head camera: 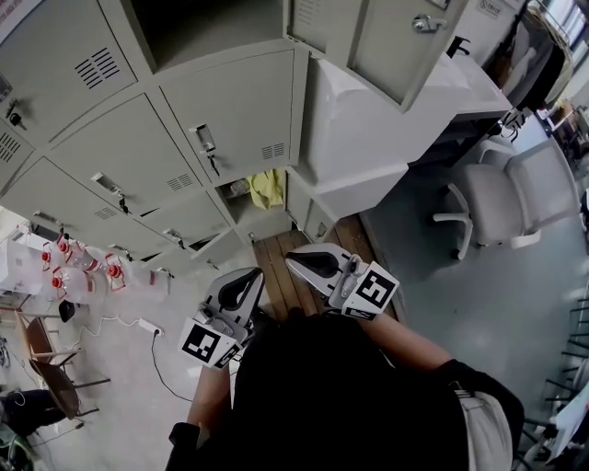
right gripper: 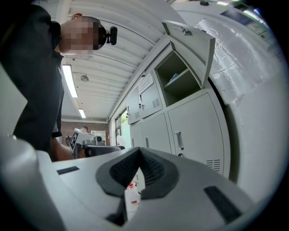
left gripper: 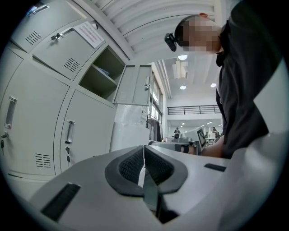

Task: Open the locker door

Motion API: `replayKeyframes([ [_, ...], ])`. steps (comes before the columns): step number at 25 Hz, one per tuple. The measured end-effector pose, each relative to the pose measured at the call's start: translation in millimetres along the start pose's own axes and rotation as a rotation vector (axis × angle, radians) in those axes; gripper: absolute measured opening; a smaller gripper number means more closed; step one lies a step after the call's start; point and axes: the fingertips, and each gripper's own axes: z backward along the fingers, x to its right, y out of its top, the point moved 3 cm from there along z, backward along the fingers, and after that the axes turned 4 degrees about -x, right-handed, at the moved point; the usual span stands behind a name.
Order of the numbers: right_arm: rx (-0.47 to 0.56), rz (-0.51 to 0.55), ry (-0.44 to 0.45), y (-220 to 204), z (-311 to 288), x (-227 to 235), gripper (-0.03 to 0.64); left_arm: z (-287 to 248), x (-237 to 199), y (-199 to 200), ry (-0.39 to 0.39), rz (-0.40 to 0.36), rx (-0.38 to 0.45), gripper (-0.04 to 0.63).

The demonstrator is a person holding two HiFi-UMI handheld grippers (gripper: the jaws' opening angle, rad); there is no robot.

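Both tools sit low, right in front of the person's body at the bottom middle of the head view. The left gripper point(head camera: 247, 281) has its jaws pressed together with nothing between them. The right gripper point(head camera: 302, 259) is the same, closed and empty. Each gripper view shows the 2 dark pads meeting in a thin seam, and neither tool touches anything.

The bank of lockers point(head camera: 83, 129) fills the upper left of the head view, so everything that matters lies up-frame from the tools. 1 locker door point(head camera: 386, 41) at the top right already stands swung wide, hinged on the right edge of its dark compartment point(head camera: 207, 28). My guess is that's the door in question and the opening is basically done. It's well apart from both grippers, up and to the right, with the right gripper a bit nearer.

If a different door is meant, the likely one is the closed door point(head camera: 235, 115) just under that compartment. Its handle point(head camera: 204, 138) sits near the door's left edge and stands upright, long axis running up the door; the left gripper view shows that best. It lies almost straight up-frame from the left gripper, slightly left. Both grippers look about equally far off, so I can't call a nearer hand. The jaws would have to part first to get round that handle.

Lower down, 1 more compartment is open with a yellow cloth point(head camera: 268, 188) inside.
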Motion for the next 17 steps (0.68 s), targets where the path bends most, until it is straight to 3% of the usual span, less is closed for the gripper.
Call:
replayKeyframes([
  [8, 0.001, -0.022, 0.031, -3, -5, 0, 0.011, 0, 11, 11, -0.024, -0.002, 0.007, 0.018],
  [17, -0.013, -0.017, 0.039, -10, -24, 2, 0.011, 9, -9, 5, -0.011, 0.018, -0.009, 0.018],
])
